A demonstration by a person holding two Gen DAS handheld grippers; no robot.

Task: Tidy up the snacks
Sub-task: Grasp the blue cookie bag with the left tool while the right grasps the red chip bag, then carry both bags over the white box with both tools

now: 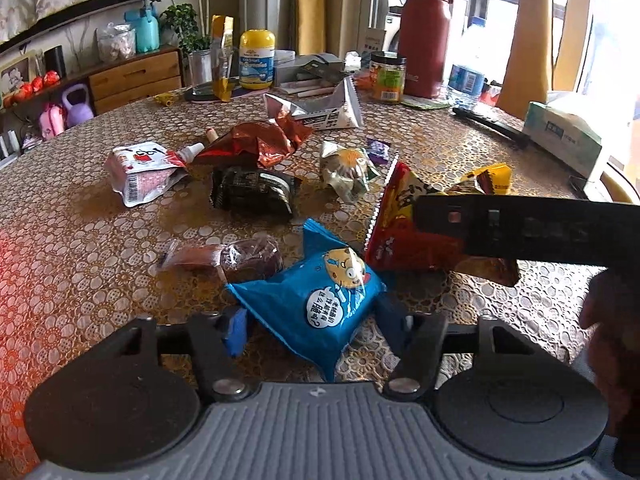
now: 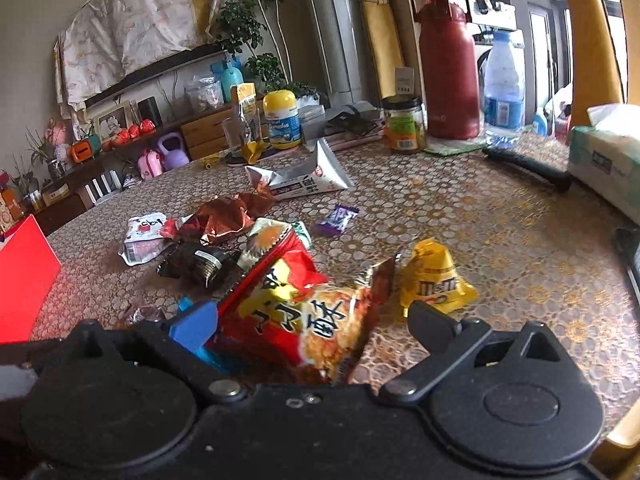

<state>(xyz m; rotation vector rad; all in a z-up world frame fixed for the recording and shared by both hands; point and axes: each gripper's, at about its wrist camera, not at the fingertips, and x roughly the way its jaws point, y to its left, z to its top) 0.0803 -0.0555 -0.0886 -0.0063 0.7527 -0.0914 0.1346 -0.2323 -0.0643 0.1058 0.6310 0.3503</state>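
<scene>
Snack packets lie scattered on a patterned table point(image 1: 100, 248). My left gripper point(image 1: 316, 328) is open, its fingers on either side of a blue cartoon packet point(image 1: 316, 300). My right gripper point(image 2: 312, 320) is open around a red and orange crisp packet point(image 2: 304, 312), which also shows in the left wrist view point(image 1: 404, 232), partly behind the right gripper's black body. A yellow M&M's bag point(image 2: 434, 276) lies just right of it. A dark round snack point(image 1: 244, 258), a black packet point(image 1: 252, 192) and a white pouch point(image 1: 140, 172) lie further off.
At the table's back stand a red thermos point(image 2: 446, 68), a water bottle point(image 2: 504, 88), a jar point(image 2: 404, 124), a yellow-lidded tub point(image 2: 282, 120) and a silver packet point(image 2: 304, 176). A tissue pack point(image 2: 608, 160) and a black bar point(image 2: 528, 166) lie right. A red box point(image 2: 22, 280) stands left.
</scene>
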